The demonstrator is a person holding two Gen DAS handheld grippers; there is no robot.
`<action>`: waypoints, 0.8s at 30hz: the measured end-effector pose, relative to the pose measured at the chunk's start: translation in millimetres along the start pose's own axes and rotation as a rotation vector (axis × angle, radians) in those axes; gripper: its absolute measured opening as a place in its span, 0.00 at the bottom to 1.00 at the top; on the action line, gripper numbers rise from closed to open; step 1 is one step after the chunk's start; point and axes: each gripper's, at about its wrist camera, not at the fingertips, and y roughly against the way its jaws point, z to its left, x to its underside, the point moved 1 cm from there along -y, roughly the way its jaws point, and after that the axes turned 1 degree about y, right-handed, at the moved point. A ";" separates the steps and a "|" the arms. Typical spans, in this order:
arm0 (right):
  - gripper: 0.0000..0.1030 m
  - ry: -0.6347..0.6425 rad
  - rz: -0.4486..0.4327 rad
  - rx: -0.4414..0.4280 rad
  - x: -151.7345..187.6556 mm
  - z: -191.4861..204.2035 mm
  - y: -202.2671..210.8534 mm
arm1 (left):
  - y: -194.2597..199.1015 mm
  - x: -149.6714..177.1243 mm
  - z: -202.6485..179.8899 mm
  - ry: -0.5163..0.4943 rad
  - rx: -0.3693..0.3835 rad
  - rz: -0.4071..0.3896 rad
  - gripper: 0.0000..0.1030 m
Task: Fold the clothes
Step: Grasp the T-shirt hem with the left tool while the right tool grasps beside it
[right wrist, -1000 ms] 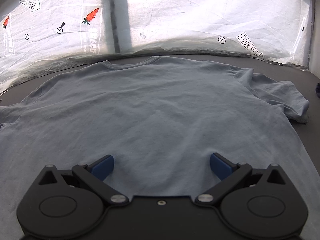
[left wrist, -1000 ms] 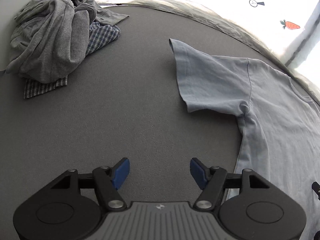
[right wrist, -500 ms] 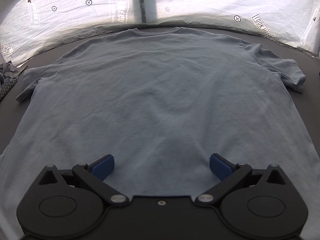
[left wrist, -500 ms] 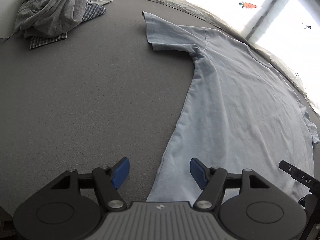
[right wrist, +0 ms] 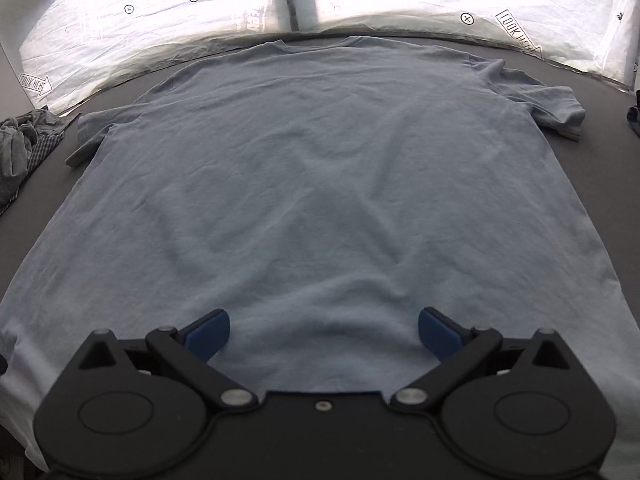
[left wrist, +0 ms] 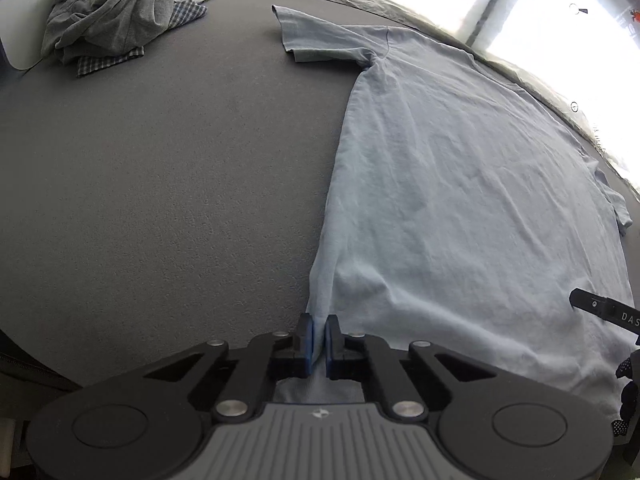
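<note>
"LOOK HERE" backdrop point(right wrist: 516, 32) behind T-shirt point(right wrist: 320, 184)

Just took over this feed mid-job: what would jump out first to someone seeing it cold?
The light blue T-shirt spread flat over the dark grey table fills both views. The left gripper is shut on the shirt's near corner, while the right gripper hangs open over the hem. A crumpled grey clothes pile sits at the far left.

The left claw point(left wrist: 318, 338) sits low at the near edge, its blue pads pinched together on a fold of cloth. The right claw point(right wrist: 323, 330) hovers level, its pads point(right wrist: 208, 332) spread wide apart, gripping nothing.
</note>
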 end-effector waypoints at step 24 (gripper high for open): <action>0.95 -0.326 -0.023 -0.048 13.1 -78.9 34.7 | -51.0 3.3 -178.9 -0.322 0.340 0.249 0.18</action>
